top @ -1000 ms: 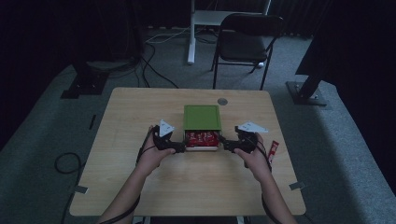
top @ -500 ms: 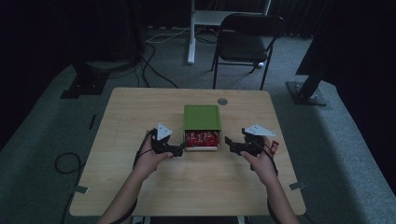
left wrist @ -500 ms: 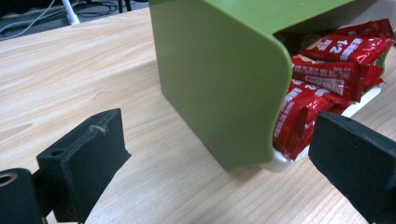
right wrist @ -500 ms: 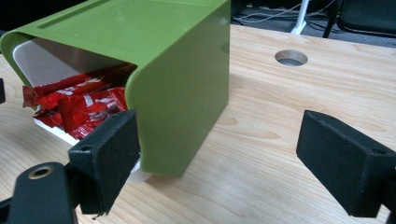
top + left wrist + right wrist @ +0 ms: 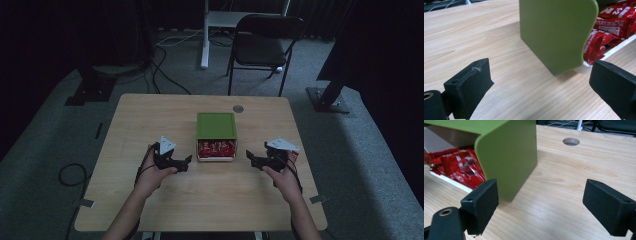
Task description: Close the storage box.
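Note:
A green box stands at the table's middle, with a white drawer tray pulled out toward me and filled with red snack packets. My left gripper hovers open just left of the tray, touching nothing. My right gripper is open to the tray's right, a short gap away. In the left gripper view the green box and red packets lie ahead of the spread jaws. The right gripper view has the green box and packets ahead-left of its gripper.
A round cable hole sits in the wooden table behind the box. One red packet lies by my right hand near the table's right edge. A dark chair stands beyond the table.
Both grippers have drawn away from the tray's sides. The right one moved farther right and toward me; the left one shifted slightly left. The box and tray stayed put.

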### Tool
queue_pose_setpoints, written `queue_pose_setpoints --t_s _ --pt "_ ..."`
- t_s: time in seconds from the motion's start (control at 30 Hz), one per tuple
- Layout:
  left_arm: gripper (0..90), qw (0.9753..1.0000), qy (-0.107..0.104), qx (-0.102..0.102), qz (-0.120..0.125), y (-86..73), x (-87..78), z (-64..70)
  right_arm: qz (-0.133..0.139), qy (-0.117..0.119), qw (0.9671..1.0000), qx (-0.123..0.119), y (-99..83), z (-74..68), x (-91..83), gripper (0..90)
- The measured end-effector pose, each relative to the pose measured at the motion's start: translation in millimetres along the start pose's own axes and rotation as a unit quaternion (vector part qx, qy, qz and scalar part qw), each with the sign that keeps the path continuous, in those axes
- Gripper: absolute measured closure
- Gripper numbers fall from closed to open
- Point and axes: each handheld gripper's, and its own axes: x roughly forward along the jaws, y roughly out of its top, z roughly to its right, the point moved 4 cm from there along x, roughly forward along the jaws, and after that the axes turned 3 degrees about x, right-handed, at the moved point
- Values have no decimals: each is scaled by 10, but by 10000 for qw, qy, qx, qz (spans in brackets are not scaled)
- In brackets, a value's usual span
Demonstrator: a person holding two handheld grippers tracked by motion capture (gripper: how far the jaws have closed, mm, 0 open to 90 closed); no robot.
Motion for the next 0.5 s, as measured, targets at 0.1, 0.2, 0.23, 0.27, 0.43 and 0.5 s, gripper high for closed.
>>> queue_pose_setpoints --t_s 0.1,0.2,0.23,0.27,0.43,0.5 --pt "46 10000 56 -24 -48 -53 -29 -36 -40 -47 10000 -2 -43 31 -20 127" --pt "46 9999 83 -37 -55 -107 -59 -53 -67 -106 9999 -36 -85 65 -47 127" --pt "46 9999 85 -65 -54 -125 -68 -55 -82 -124 9999 -17 -100 75 -58 127" --pt "46 9999 84 -95 -53 -142 -76 -60 -91 -153 9998 -25 -116 89 -67 127" --pt "46 9997 125 -197 -86 -244 -113 -100 -180 -239 9995 -33 -212 144 -110 127" --pt "46 9996 165 -225 -105 -290 -136 -124 -215 -288 9993 -33 -267 170 -132 127"
